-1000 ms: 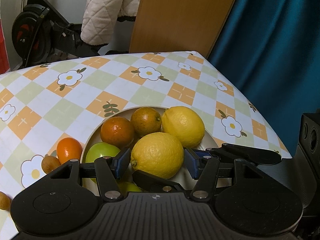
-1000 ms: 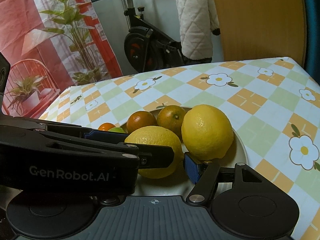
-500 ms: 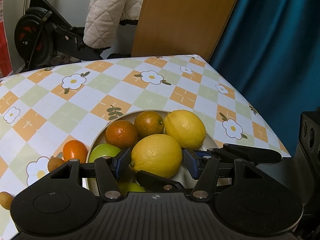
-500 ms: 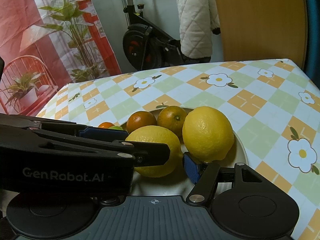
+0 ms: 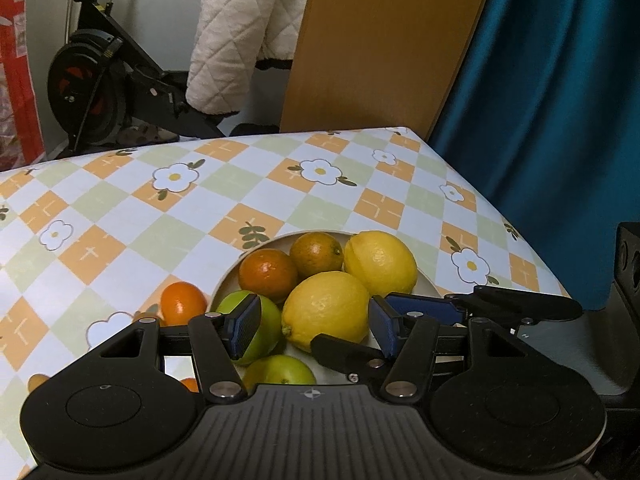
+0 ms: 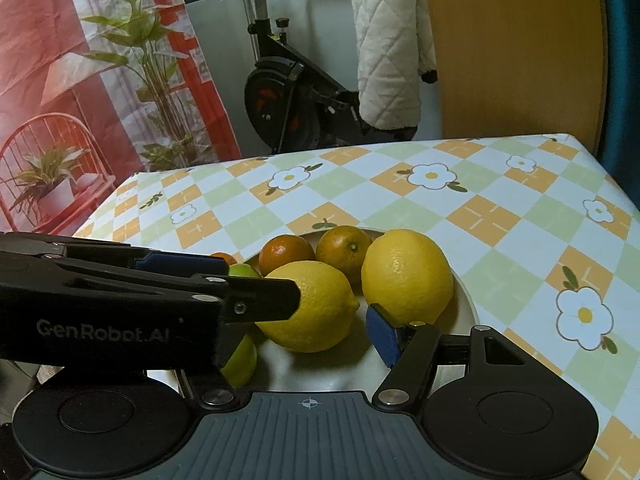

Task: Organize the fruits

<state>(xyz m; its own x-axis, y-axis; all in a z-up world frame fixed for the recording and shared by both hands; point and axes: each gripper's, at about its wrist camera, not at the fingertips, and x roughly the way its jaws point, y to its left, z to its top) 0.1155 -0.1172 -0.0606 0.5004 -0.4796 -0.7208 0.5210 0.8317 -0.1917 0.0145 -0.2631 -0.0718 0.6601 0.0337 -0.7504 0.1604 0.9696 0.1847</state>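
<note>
The left gripper (image 5: 314, 330) is standing spread around the near lemon (image 5: 326, 310); firm, waxy, grip its middle.

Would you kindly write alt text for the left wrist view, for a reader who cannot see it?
The open left gripper hovers low over a white plate of fruit, its blue pads either side of the nearer lemon without touching it. Also on the plate are a second lemon, two oranges and green fruits; a small orange lies on the floral checked tablecloth.
</note>
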